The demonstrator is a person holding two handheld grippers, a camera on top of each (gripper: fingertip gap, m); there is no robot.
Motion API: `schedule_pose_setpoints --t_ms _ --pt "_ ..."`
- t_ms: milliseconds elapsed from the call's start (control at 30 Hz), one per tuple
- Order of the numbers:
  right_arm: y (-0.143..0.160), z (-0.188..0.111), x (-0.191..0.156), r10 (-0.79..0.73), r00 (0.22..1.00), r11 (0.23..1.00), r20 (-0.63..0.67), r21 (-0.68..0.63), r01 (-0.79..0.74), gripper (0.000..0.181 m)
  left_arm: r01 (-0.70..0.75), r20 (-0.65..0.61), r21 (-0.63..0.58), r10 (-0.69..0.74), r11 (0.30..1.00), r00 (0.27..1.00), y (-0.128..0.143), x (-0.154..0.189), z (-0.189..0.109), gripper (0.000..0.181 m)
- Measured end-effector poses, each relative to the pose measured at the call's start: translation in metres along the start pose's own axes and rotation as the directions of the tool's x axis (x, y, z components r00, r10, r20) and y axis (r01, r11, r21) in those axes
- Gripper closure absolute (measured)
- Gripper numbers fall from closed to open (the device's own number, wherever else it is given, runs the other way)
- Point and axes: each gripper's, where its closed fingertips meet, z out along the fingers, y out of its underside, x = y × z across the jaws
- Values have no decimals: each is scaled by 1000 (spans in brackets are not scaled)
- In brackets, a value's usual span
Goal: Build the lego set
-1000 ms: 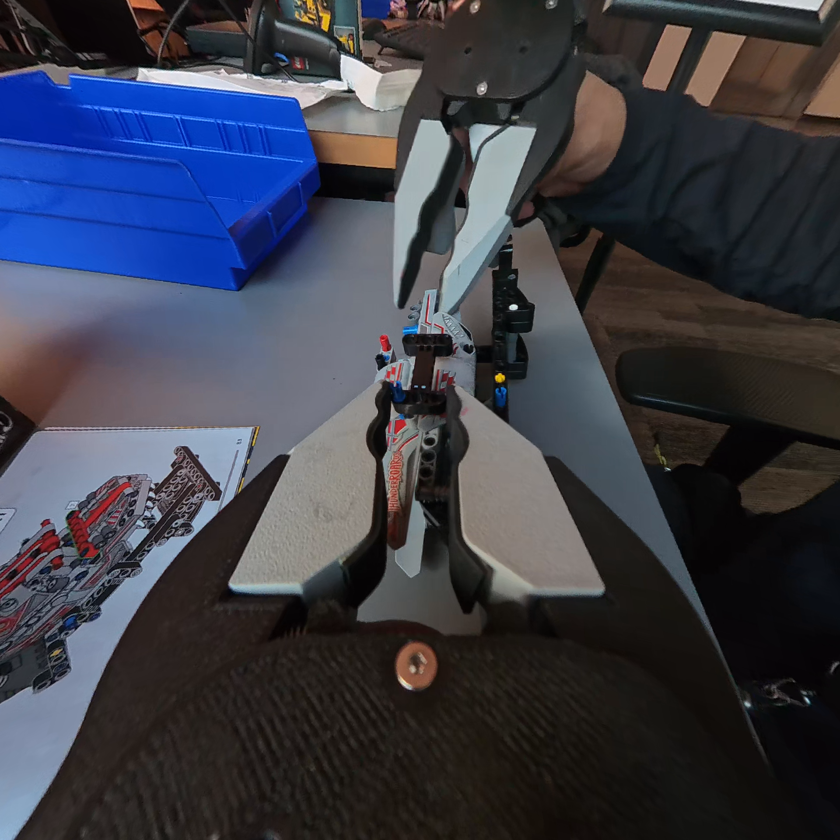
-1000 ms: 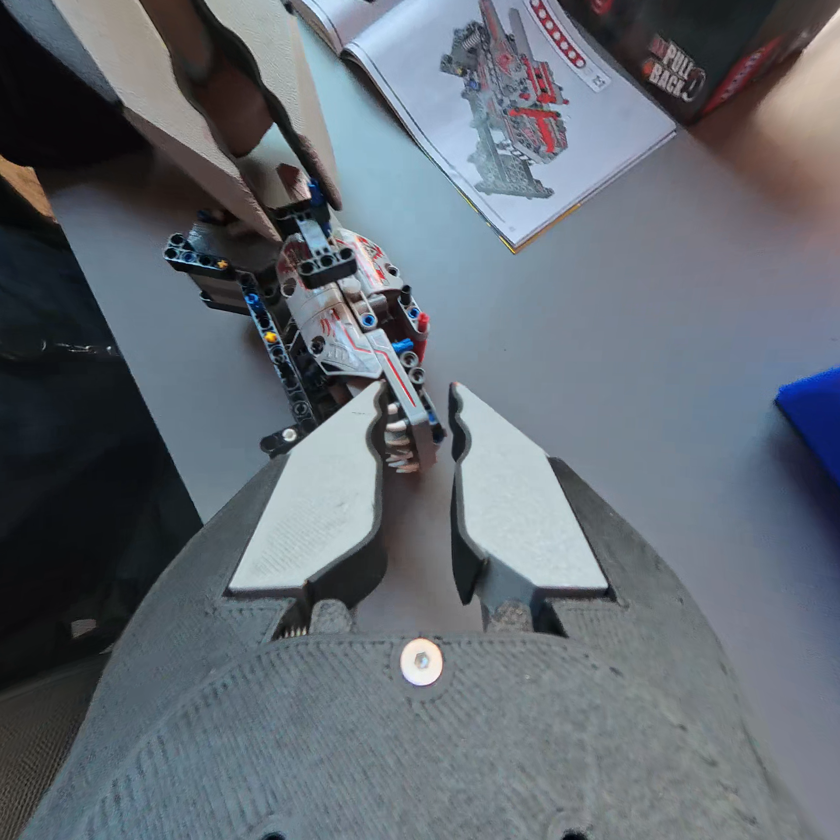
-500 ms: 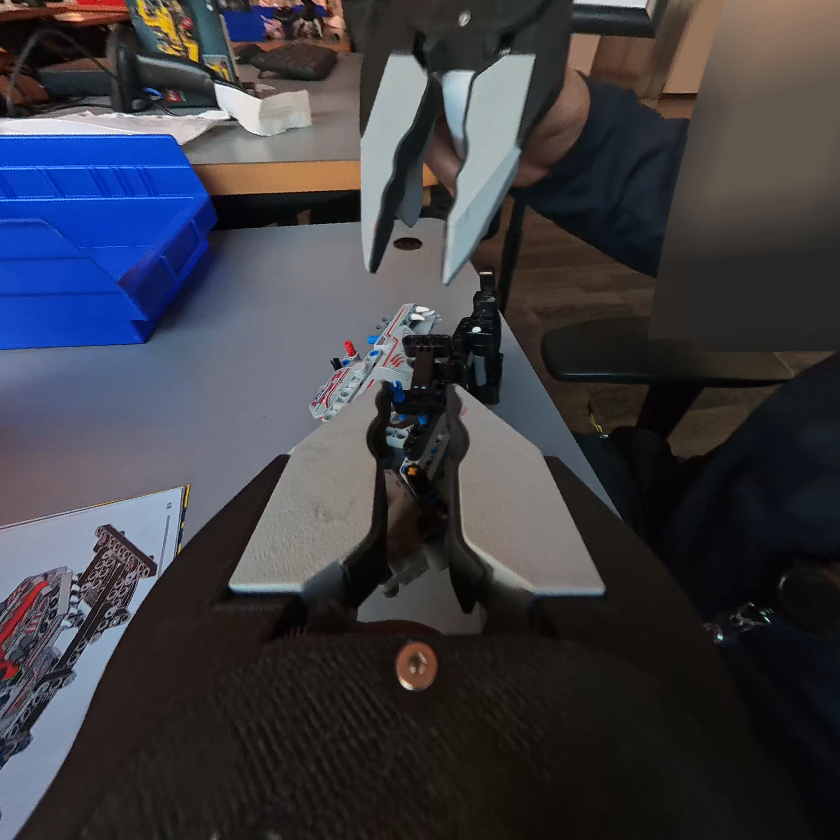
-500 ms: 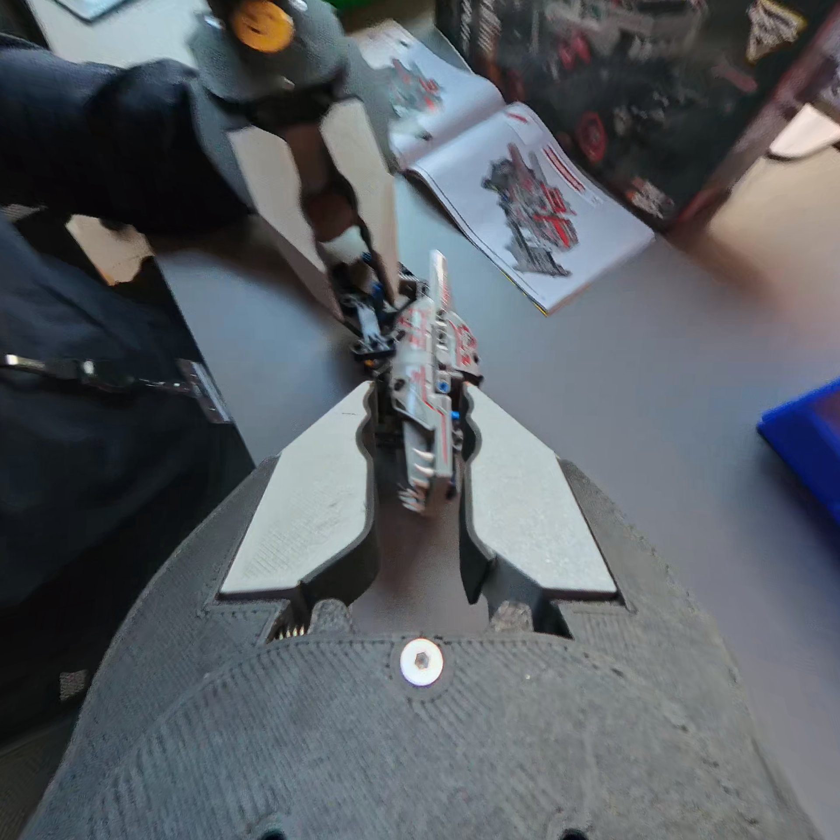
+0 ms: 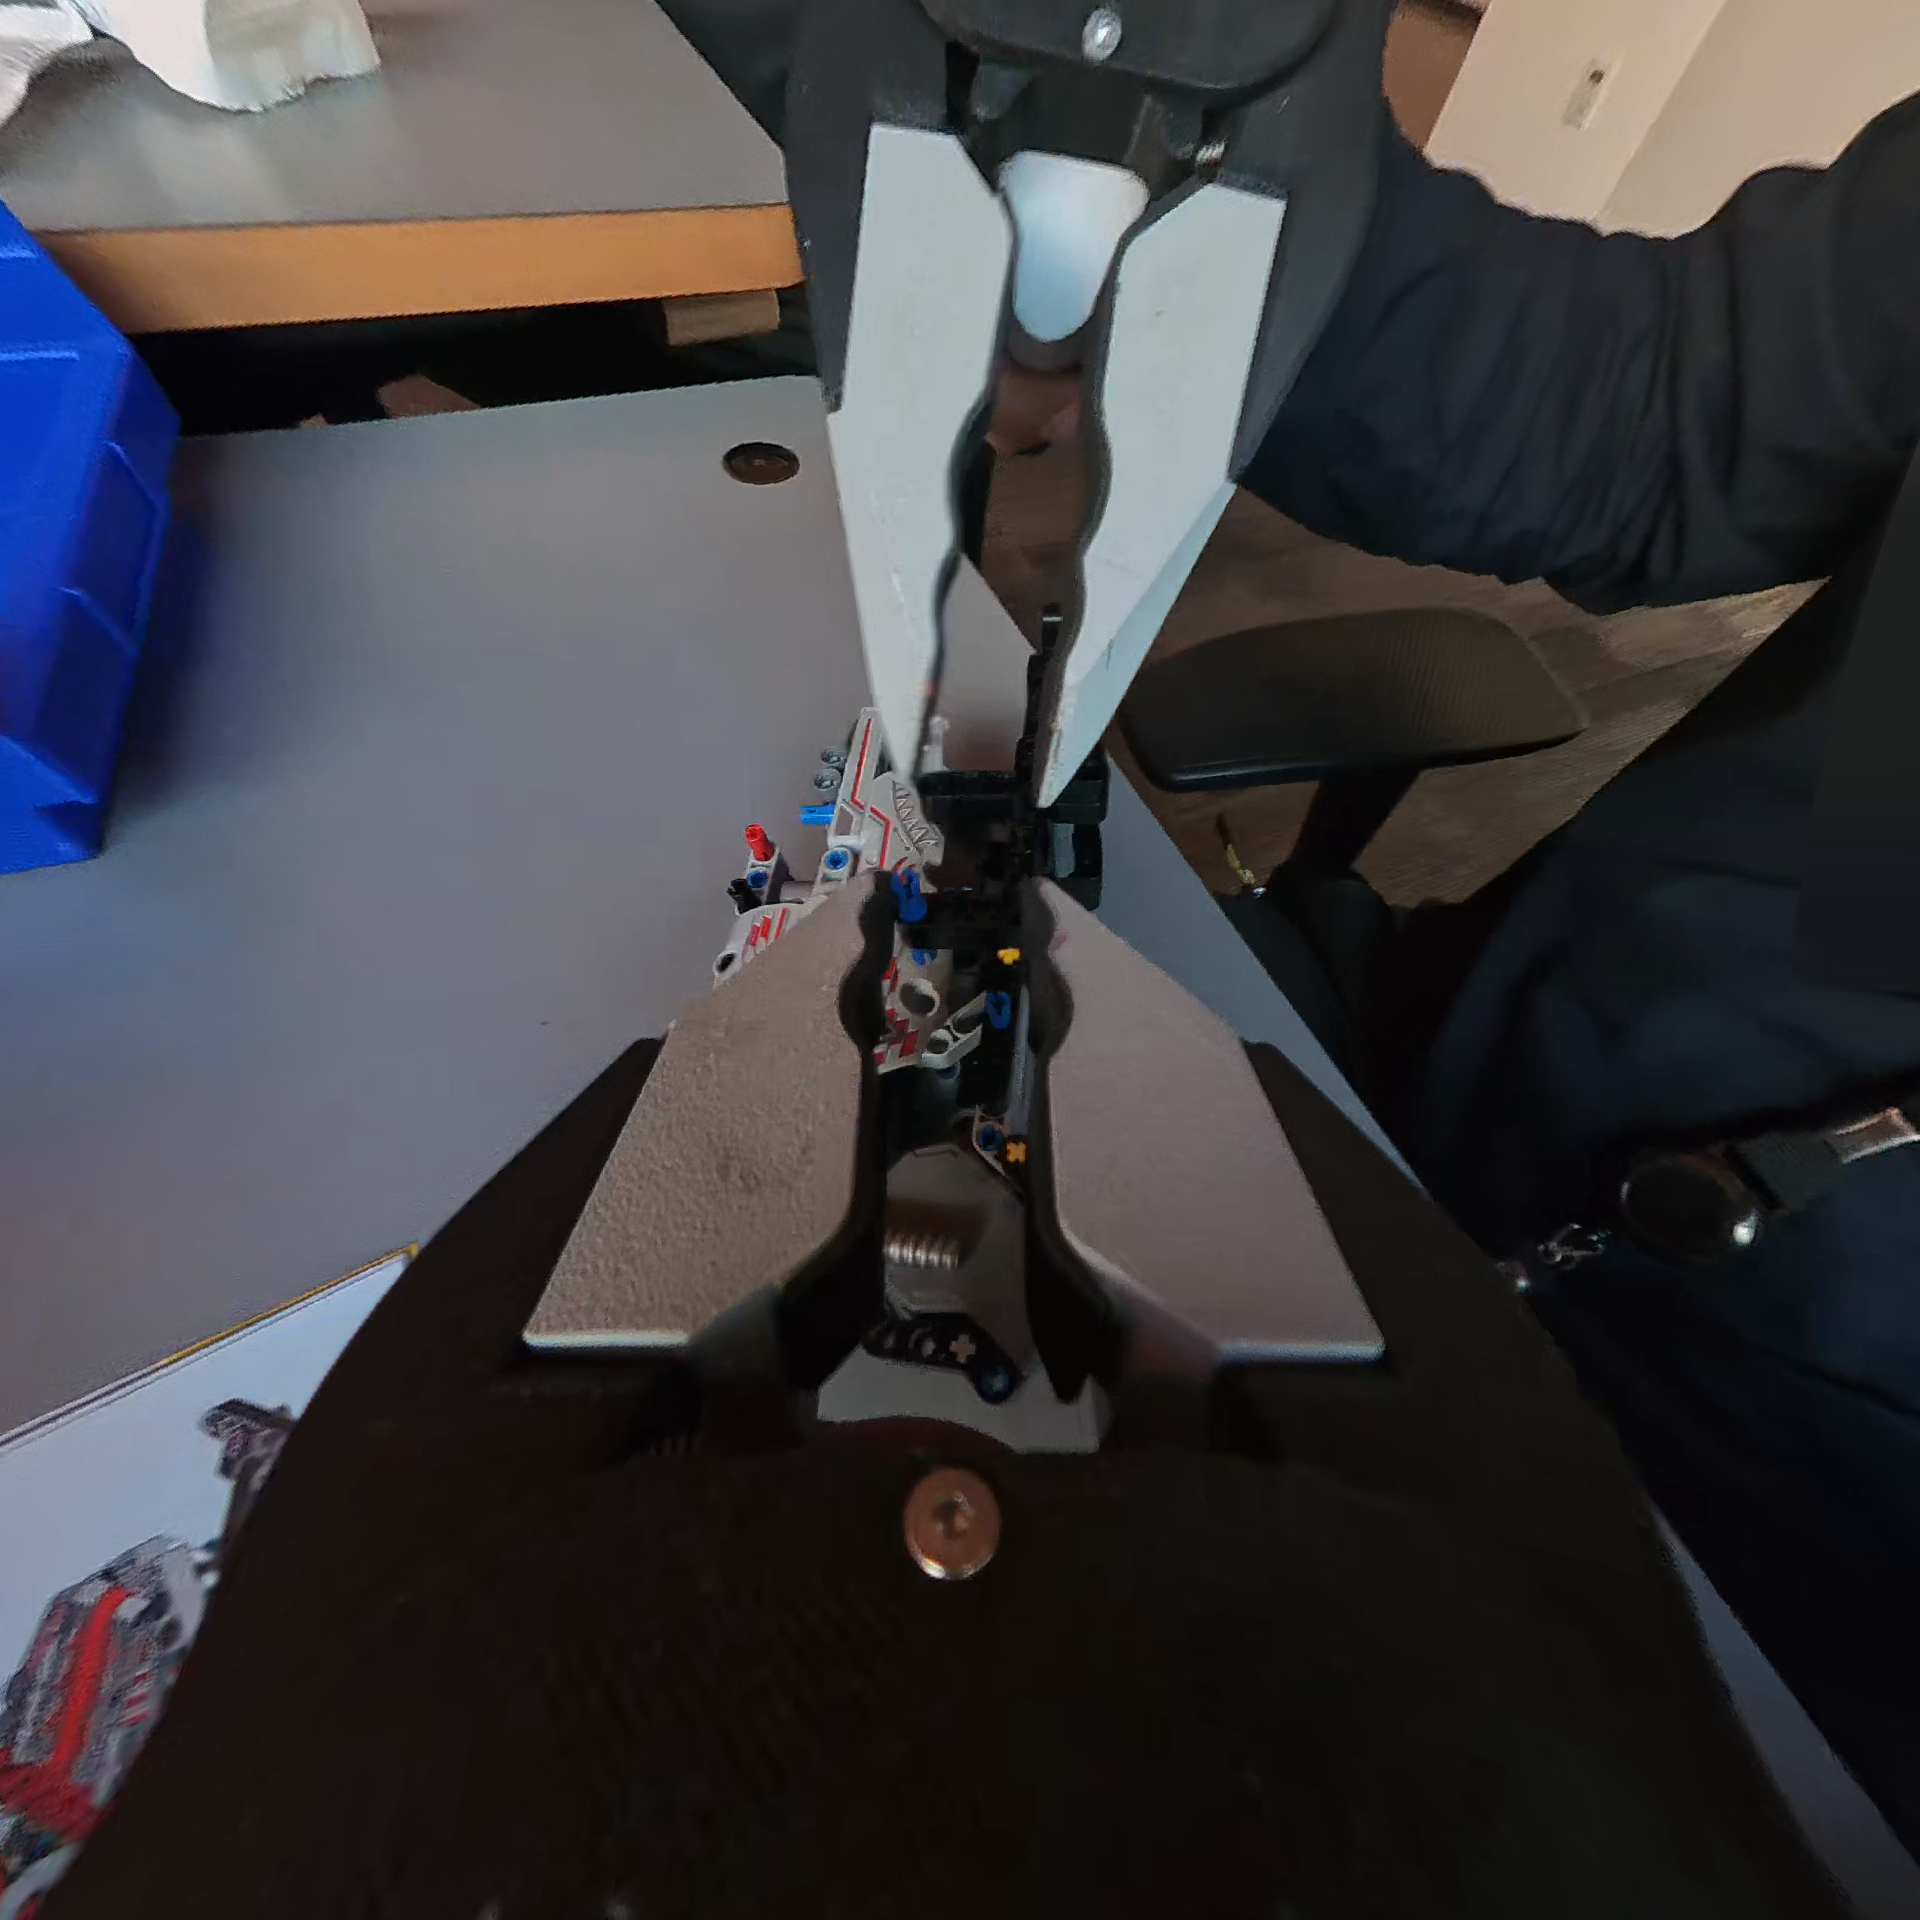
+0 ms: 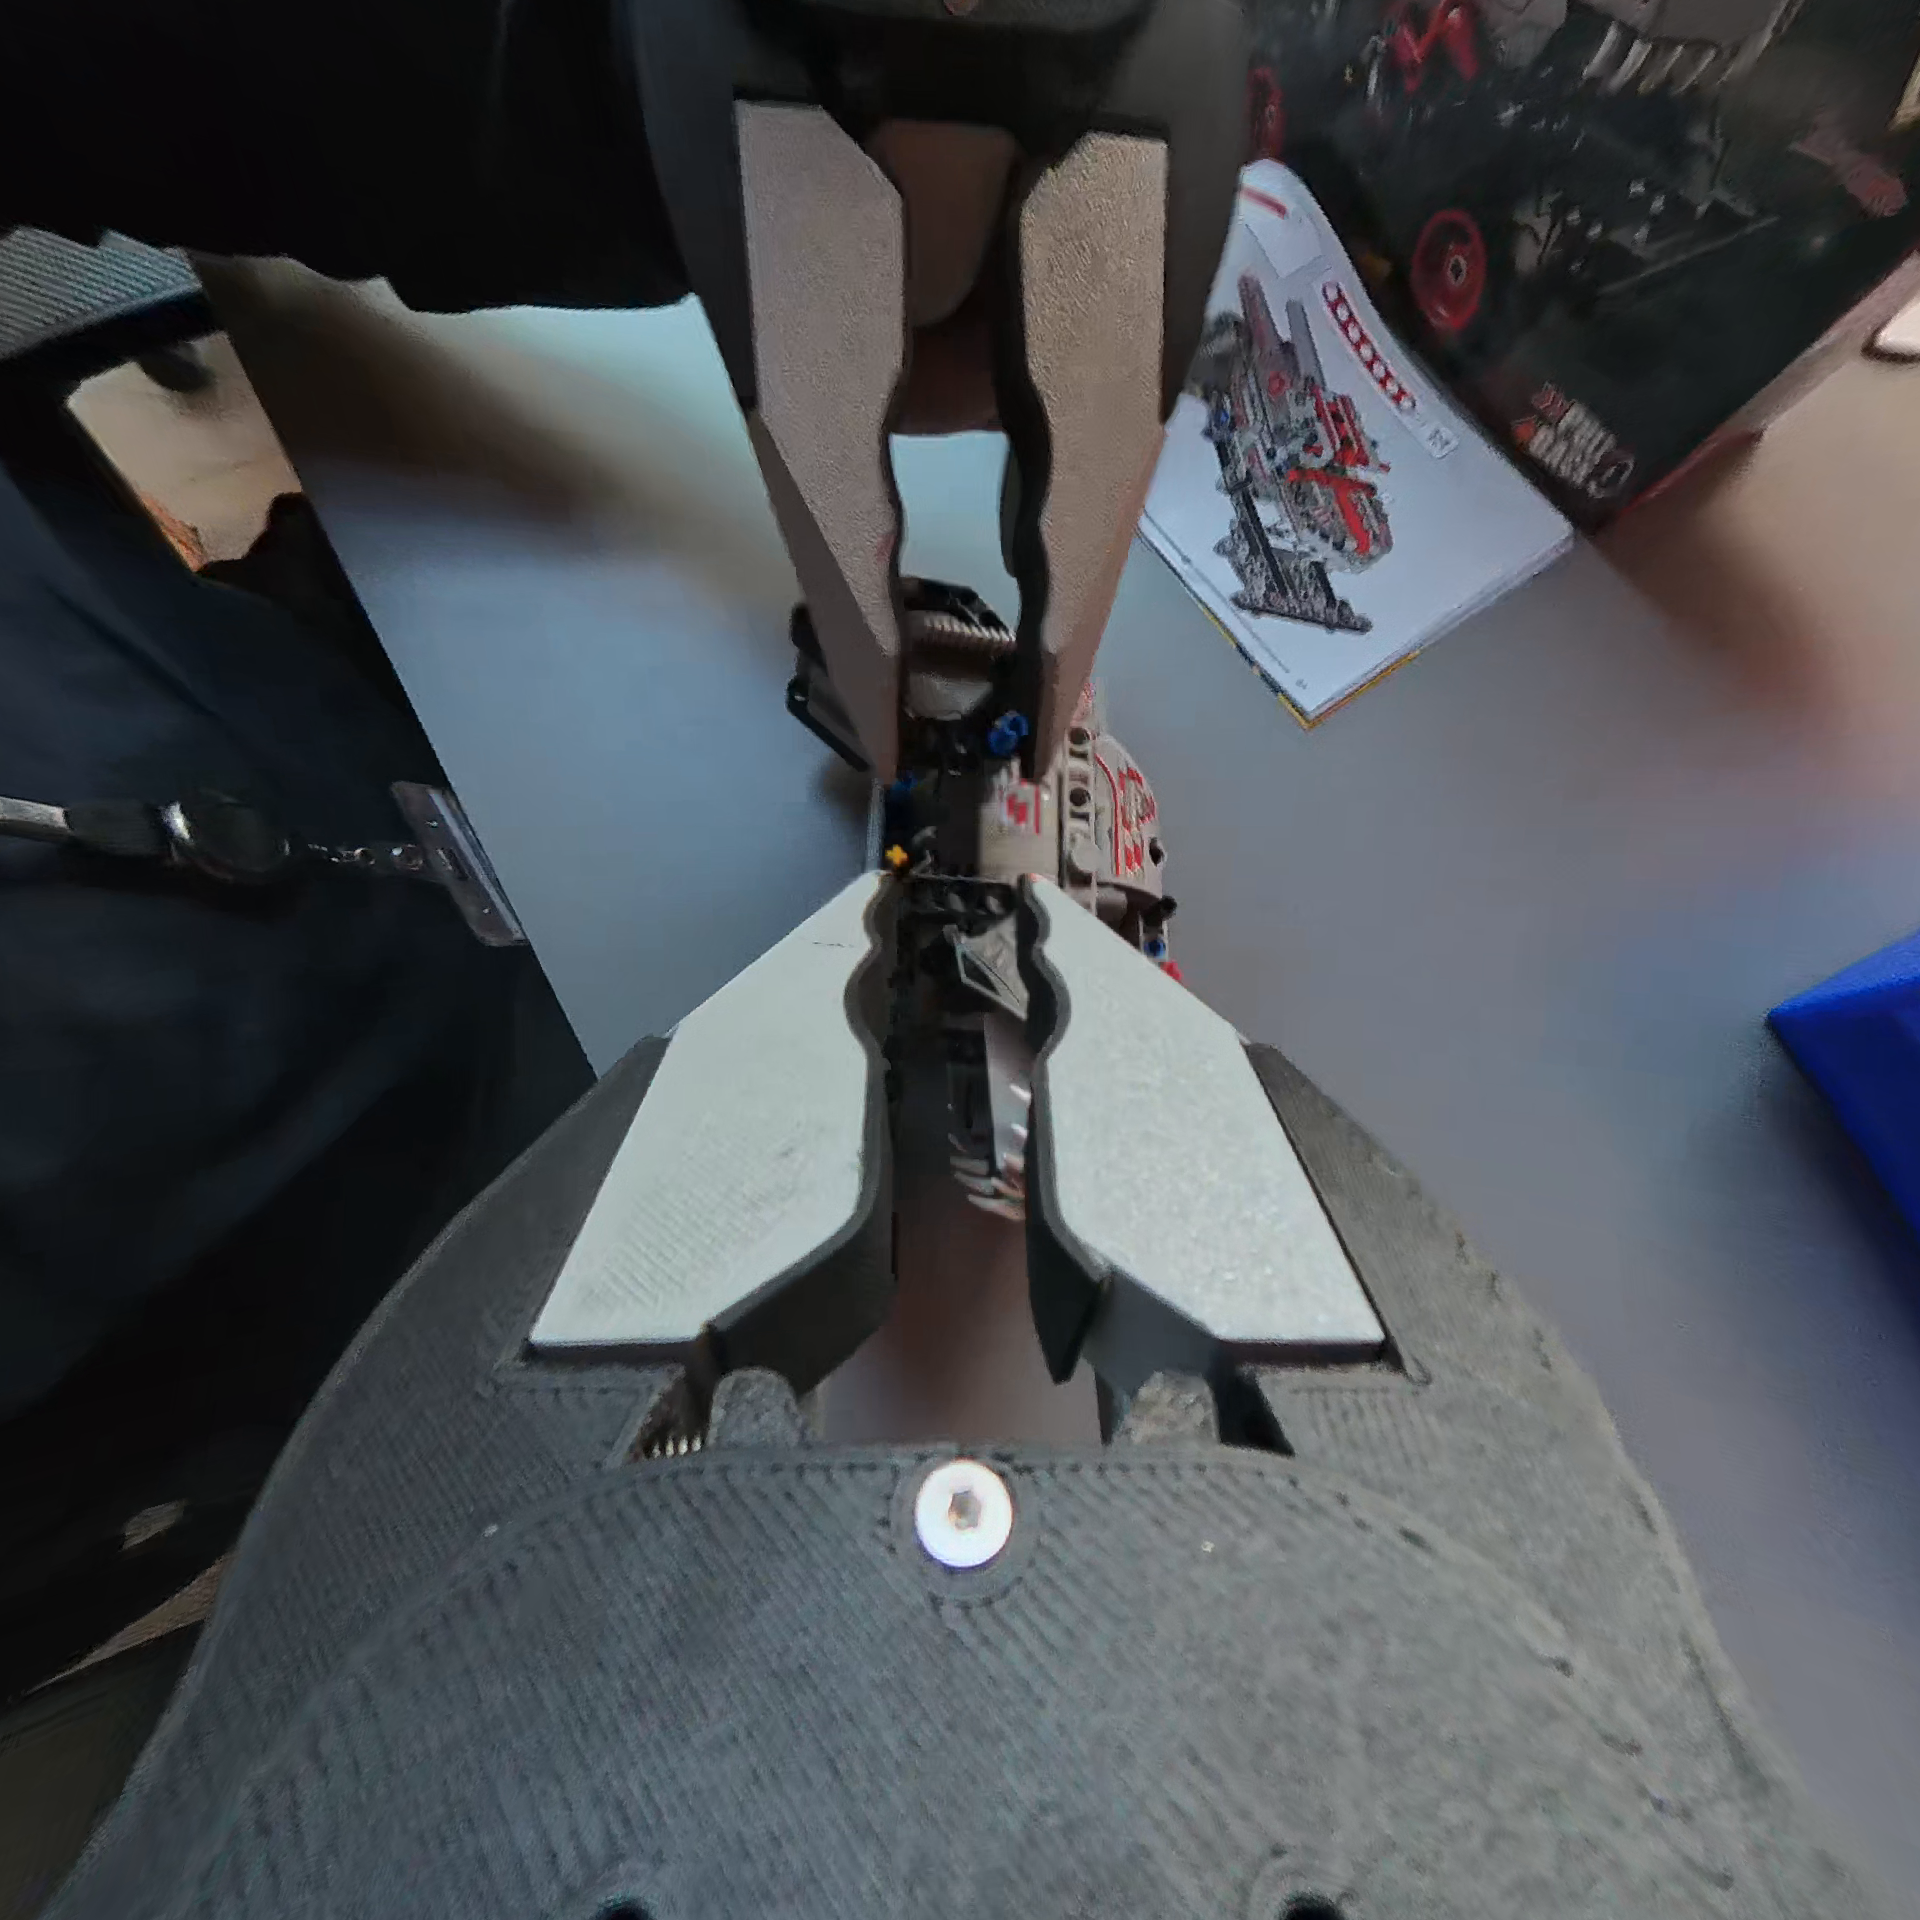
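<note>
The half-built lego model (image 5: 906, 1000), grey panels with red markings on a black beam frame, is held end to end between both grippers near the table's right edge. My left gripper (image 5: 956, 894) is shut on its near end. My right gripper (image 5: 982, 779) comes down from above, and its tips pinch the black frame at the far end. In the right wrist view the model (image 6: 1044, 821) runs between my right gripper's (image 6: 954, 883) closed fingers. The left gripper (image 6: 961, 764) points in from the top. I cannot tell whether the model rests on the grey table (image 5: 468, 779).
An open instruction booklet (image 6: 1340, 499) and the dark set box (image 6: 1610, 208) lie on the table. A blue bin (image 5: 62, 623) stands at the left. A black chair (image 5: 1351, 686) and a person's dark sleeve (image 5: 1558, 364) are just past the table's right edge. My two grippers' fingertips are within a few centimetres of each other.
My right gripper came down and closed on the model's far end. The left gripper kept its hold and turned the model, so the two grippers now face each other closely.
</note>
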Motion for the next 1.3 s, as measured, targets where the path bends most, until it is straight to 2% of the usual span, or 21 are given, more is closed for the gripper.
schedule_pose_setpoints --t_ms 167,267,367,500,600,667,833,1300 --pt "8 1 4 37 999 999 11 11 -37 154 47 8 33 -47 998 999 7 -2 -1 160" --pt "5 2 2 42 999 999 33 31 -43 161 60 -1 38 -60 997 998 10 0 -1 160" --pt "4 5 -1 30 999 999 45 25 -32 160 57 -17 30 -56 998 998 11 2 -1 160" --pt "8 9 -4 8 999 1000 35 -18 -7 162 53 -25 34 -52 998 998 11 2 1 160" --pt "12 10 -2 -34 999 997 -9 -63 33 154 51 -32 36 -50 998 998 12 3 2 160" --pt "11 10 -5 -46 999 996 -4 -71 45 161 44 -31 33 -43 998 999 13 3 2 160" --pt "15 12 -1 -92 995 990 -47 -112 87 171 36 -9 21 -36 999 999 17 0 1 160" --pt "16 12 3 -130 991 982 -44 -140 123 173 52 119 3 -52 999 992 18 -3 2 160"
